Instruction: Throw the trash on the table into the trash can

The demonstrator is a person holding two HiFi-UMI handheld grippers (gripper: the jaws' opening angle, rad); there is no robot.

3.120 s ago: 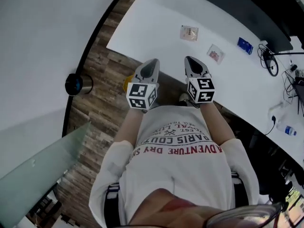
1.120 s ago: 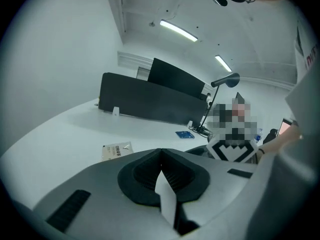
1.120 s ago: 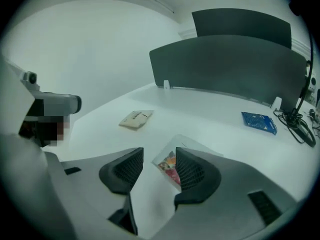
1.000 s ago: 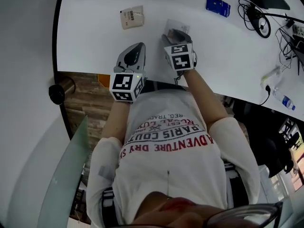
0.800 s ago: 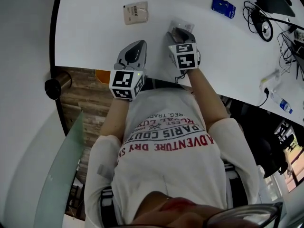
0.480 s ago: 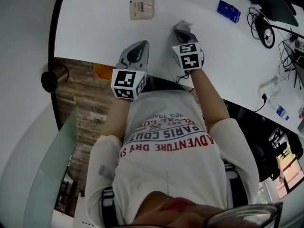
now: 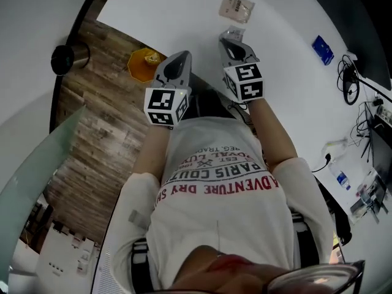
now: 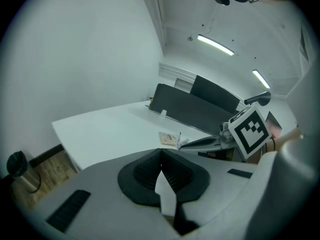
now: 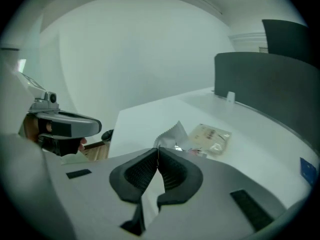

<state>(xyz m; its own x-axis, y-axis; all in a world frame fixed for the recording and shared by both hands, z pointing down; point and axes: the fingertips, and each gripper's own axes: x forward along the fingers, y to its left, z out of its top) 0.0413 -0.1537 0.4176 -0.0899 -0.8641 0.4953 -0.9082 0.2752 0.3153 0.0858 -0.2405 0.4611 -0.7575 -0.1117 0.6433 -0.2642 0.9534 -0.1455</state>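
My right gripper (image 7: pixel 228 40) is shut on a crumpled clear wrapper (image 7: pixel 235 33), held just above the white table (image 7: pixel 177 8). In the right gripper view the wrapper (image 9: pixel 172 133) sticks out past the closed pads. A beige sealed packet (image 7: pixel 236 7) lies flat on the table just beyond it, also seen as the packet (image 9: pixel 212 138). My left gripper (image 7: pixel 179 56) is shut and empty, hanging over the table's edge beside the right one. The left gripper view shows the closed pads (image 8: pixel 150 171) and the right gripper (image 8: pixel 202 142) alongside.
An orange bin-like thing (image 7: pixel 145 64) stands on the wood floor just left of my left gripper. A dark metal cylinder (image 7: pixel 64 57) stands further left by the wall. A blue card (image 7: pixel 322 49) and cables (image 7: pixel 350 81) lie at the table's right.
My right gripper closed on the wrapper and lifted it off the table. Both grippers swung left, bringing the floor and the orange thing into view.
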